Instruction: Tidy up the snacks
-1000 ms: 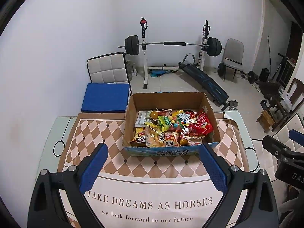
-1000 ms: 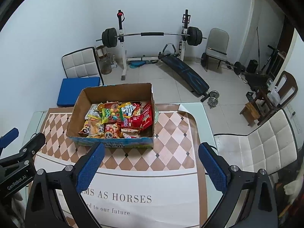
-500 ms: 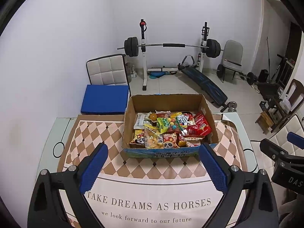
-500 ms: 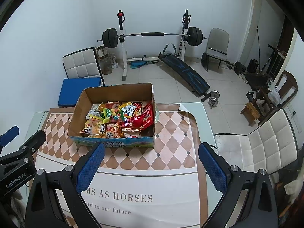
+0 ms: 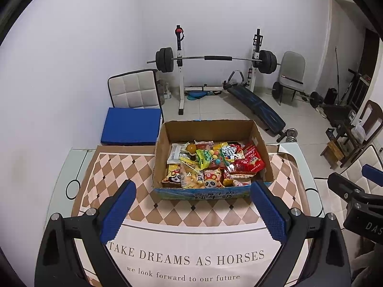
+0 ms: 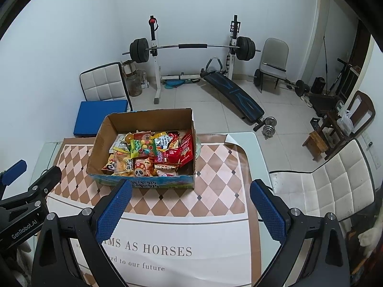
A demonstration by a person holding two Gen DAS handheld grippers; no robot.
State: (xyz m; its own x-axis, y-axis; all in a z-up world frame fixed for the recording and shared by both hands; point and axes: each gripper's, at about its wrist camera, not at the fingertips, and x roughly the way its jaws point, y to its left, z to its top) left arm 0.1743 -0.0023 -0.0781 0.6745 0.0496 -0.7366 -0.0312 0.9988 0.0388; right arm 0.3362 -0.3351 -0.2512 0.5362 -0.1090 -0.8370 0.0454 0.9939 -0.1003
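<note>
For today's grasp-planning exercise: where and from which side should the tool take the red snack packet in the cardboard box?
Grip the upper edge of the red snack packet, coming down from above. It leans against the right wall of the cardboard box, so that edge stands clear of the other packets. The walls block a sideways approach.

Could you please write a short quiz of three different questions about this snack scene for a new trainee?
1. True or false: the left gripper holds a snack.
2. Where are the snack packets? A) in the cardboard box B) loose on the table mat
3. Fill in: the right gripper is ____.

Key: 1 false; 2 A; 3 open.
</note>
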